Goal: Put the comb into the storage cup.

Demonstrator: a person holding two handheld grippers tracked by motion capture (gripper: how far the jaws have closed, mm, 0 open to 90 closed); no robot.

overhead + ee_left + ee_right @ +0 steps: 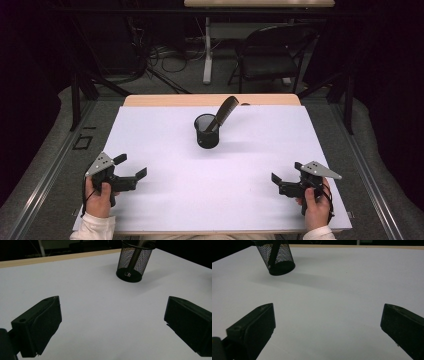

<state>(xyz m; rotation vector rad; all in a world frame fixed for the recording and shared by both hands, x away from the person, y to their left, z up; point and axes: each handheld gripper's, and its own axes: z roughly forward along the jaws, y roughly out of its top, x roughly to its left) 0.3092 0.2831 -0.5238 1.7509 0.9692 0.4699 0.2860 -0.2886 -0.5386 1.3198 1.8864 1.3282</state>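
So from the high view, there's a black wire-mesh cup [207,131] sitting upright on the white-topped bench [210,190], with a dark plastic comb [223,113] leaning out of it toward the far right. The left tool [131,166] is well short of the cup on its near left, jaws spread, nothing in them. The right tool [286,175] mirrors it on the cup's near right, also spread and empty.

Left gripper view: cup [134,263] is up ahead, right of centre, well clear of the wide-apart jaws.

Right gripper view: cup [277,258] sits ahead at upper left, jaws gaping too.
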